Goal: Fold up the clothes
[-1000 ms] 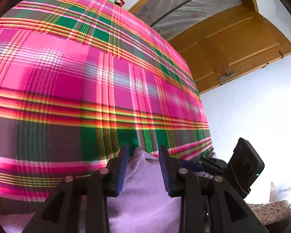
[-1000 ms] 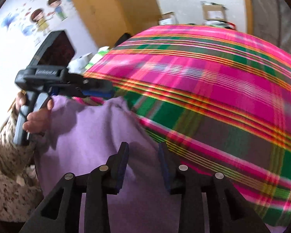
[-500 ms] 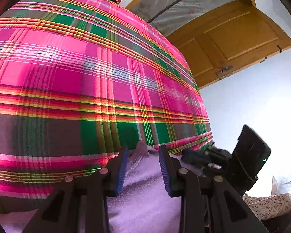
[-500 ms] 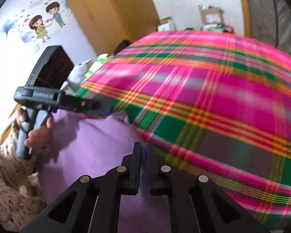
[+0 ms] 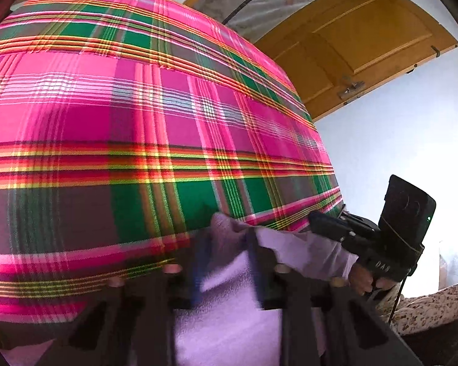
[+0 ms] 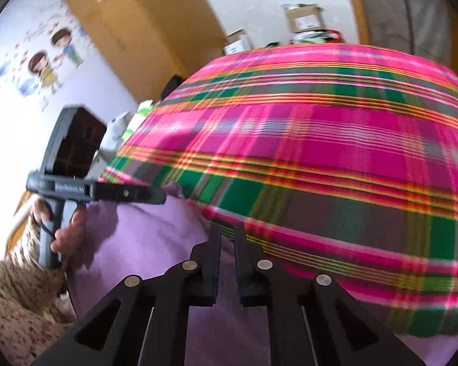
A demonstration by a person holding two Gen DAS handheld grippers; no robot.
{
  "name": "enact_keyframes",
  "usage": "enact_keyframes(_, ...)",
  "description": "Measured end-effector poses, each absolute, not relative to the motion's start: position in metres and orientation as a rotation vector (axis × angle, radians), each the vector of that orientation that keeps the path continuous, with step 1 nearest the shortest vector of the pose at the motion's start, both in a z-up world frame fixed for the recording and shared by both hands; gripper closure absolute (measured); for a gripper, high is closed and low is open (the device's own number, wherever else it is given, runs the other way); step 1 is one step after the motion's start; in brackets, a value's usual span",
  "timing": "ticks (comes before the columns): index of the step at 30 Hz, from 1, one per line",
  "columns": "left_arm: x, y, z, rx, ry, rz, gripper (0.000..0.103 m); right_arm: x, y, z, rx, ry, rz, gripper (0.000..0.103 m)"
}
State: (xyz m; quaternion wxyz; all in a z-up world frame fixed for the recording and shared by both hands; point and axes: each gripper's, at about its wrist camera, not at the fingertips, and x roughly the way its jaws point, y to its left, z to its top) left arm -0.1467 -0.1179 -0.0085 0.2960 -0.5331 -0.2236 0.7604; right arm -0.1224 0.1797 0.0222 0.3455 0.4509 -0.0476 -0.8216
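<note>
In the left wrist view the left gripper [image 5: 226,262] is blurred, its two fingers standing apart with a raised fold of the lilac garment [image 5: 229,314] between them, so whether they pinch it cannot be told; the garment lies on the near edge of the pink, green and orange plaid cloth [image 5: 137,128]. To the right, the right gripper [image 6: 227,244] has its fingers drawn nearly together on the lilac garment's edge where it meets the plaid, with a hand [image 6: 68,231] in a floral sleeve [image 6: 18,302] gripping the other tool's handle
</note>
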Motion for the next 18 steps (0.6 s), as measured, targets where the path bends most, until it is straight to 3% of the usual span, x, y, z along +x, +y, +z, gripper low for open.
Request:
enact_keyframes(5, -0.145, -0.123, -0.005, -1.379, -0.634, 2.054, 0.094, -0.124, 0.216, 0.023, 1.209, -0.194, -2.243, 0.088)
enact_keyframes(15, -0.149, -0.128, -0.019, -1.415, -0.711, 2.07, 0.094, -0.118, 0.253, 0.019, 1.25, -0.197, -2.362, 0.087)
enact_keyframes(18, -0.148, -0.128, -0.02, -1.414, -0.723, 2.079, 0.094, -0.115, 0.267, 0.019, 1.265, -0.188, -2.418, 0.083)
